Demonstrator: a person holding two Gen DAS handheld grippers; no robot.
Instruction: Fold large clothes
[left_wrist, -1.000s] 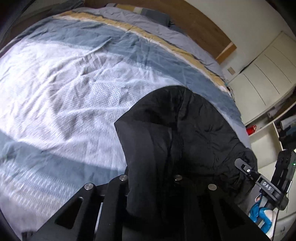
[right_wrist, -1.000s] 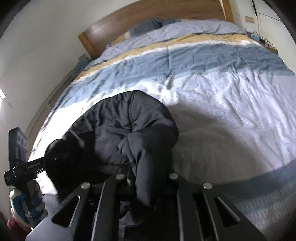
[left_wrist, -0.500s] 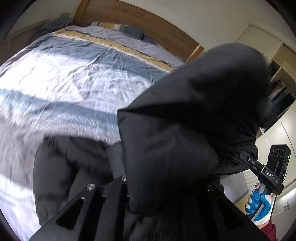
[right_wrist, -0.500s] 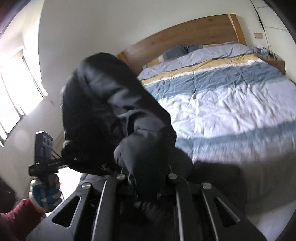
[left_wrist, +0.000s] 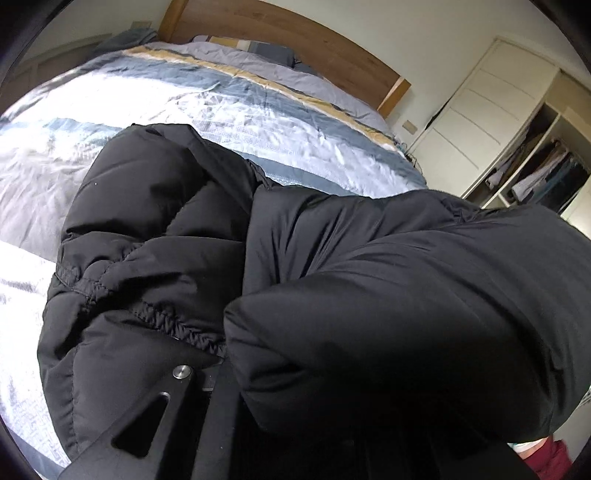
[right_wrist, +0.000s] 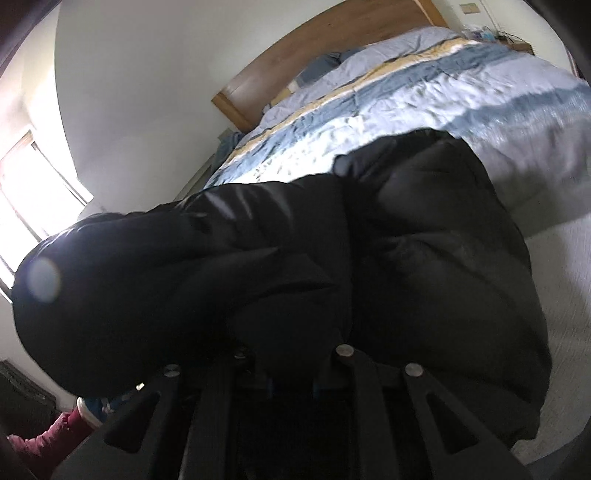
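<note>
Jaws of both grippers are buried in black padding, so how they stand cannot be read directly. On the left gripper (left_wrist: 236, 373) the jacket (left_wrist: 332, 258) bulges over and around the fingers, and on the right gripper (right_wrist: 291, 354) the same dark fabric swallows the tips; in both views the cloth looks bunched between the fingers, which suggests each is clamped on it, though that is a judgement. The jacket, a puffy one with a gathered elastic hem (left_wrist: 173, 321), hangs between the two grippers above the near end of the bed (left_wrist: 258, 122), its lower part drooping toward the striped blue and white quilt (right_wrist: 424, 92).

The step in hand appears to be raising and spreading the garment so it can be laid flat. To do it well, the two grippers should draw apart evenly until the held edge runs taut and level, so that the bulk hangs straight rather than twisted. Padded fabric is slippery and springy, so a shallow pinch may creep out; a firm hold matters. Lowering should bring the hanging end onto the quilt first, then lay the rest away from it, keeping the sleeves from tucking underneath.
</note>
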